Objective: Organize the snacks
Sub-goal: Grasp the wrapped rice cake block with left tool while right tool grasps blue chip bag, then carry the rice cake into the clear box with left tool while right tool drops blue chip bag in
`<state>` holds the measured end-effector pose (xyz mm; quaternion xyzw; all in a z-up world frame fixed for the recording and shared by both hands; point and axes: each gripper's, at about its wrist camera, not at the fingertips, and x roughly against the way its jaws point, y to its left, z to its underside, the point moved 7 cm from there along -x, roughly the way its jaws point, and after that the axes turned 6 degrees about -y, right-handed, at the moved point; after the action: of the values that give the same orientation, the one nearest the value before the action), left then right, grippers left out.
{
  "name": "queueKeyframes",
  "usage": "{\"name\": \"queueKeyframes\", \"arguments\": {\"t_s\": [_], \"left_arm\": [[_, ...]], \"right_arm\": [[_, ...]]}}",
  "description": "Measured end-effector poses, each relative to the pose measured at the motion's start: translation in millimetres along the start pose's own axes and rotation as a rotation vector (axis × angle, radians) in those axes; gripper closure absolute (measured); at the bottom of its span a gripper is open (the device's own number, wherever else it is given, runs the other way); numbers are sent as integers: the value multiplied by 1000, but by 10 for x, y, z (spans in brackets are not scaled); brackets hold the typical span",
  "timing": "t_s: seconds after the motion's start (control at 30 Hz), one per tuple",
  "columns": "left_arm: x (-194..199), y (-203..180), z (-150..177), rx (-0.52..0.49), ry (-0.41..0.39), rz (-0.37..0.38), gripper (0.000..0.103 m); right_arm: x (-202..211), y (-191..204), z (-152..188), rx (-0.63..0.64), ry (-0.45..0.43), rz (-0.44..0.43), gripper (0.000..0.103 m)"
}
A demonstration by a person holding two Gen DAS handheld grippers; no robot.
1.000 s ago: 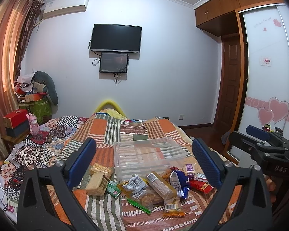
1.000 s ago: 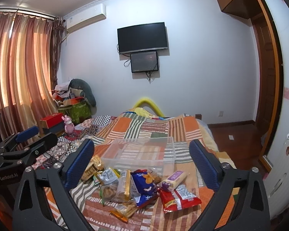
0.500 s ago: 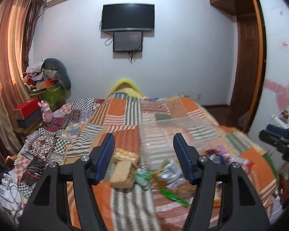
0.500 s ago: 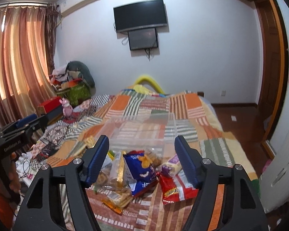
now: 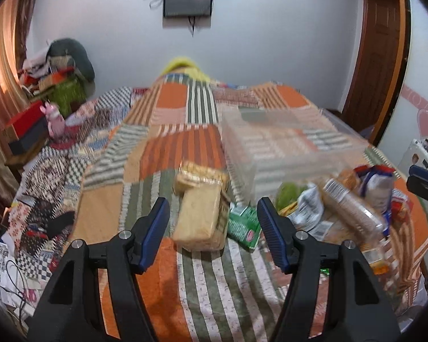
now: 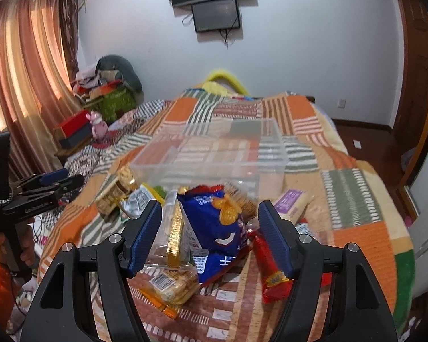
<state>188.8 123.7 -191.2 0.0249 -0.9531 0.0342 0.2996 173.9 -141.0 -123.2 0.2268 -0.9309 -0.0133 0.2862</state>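
Left claw (image 5: 211, 216) hangs over the patchwork bed (image 5: 171, 156), its jaws partly apart and gripping nothing; they have just been closing in from wide. Framed between the blue pads sits a tan biscuit pack (image 5: 199, 219), lying flat on the bed, with a second golden pack (image 5: 199, 175) touching its far end and a green packet (image 5: 244, 225) just beside it on the right. The clear plastic bin (image 6: 214, 156) stands on the bed just behind the snack pile. Right claw (image 6: 209, 222) hovers over the heap too, jaws also partly apart after narrowing, pads touching nothing. Between them lies a blue chip bag (image 6: 216, 222), a gold-edged clear pack (image 6: 171, 233) to its left, a red packet (image 6: 271, 268) to its right.
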Motion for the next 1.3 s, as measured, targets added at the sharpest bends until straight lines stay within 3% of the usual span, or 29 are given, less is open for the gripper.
{"name": "queueKeyframes", "arguments": {"t_s": [0.47,0.6,0.93,1.3], "left_arm": [[-851,203,306,67,153,30,38],[-958,181,337,93,159,65,37],[-813,118,294,68,135,54,49],[-242,-82,-80,38,26,62,49]], "right_arm": [[-515,-34,137,-16,113,-4,36],[-563,-72,188,-27,133,-6,46],[-485,-104,134,-22,107,-9,57],[-127,-164,-160,-31,-1,-12,58]]}}
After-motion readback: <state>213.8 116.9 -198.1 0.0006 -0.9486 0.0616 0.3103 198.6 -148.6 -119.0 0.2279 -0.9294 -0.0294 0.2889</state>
